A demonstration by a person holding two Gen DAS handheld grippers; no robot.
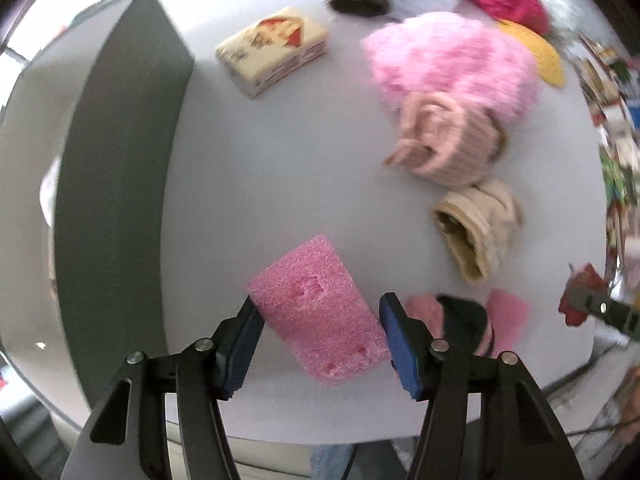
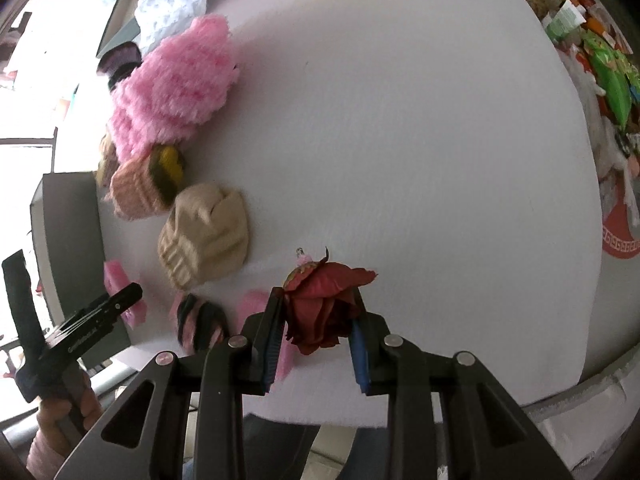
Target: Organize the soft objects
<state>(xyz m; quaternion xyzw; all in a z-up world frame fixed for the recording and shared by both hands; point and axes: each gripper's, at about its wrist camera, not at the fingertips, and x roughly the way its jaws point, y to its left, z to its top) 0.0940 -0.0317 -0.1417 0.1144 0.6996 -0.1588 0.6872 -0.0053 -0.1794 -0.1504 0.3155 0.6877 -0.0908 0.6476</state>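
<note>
The pink rectangular foam block (image 1: 320, 312) sits between the left gripper (image 1: 320, 344)'s blue pads, gripped, its long axis running diagonally away to the upper left. The right gripper (image 2: 318, 344) is clamped on a dark red fabric rose (image 2: 324, 308), bloom pointing away. Beyond lie knitted hats on a white table (image 2: 420, 140); no writing is legible.

White table (image 2: 400, 140) w/ knit hats (image 2: 204, 232)
</note>
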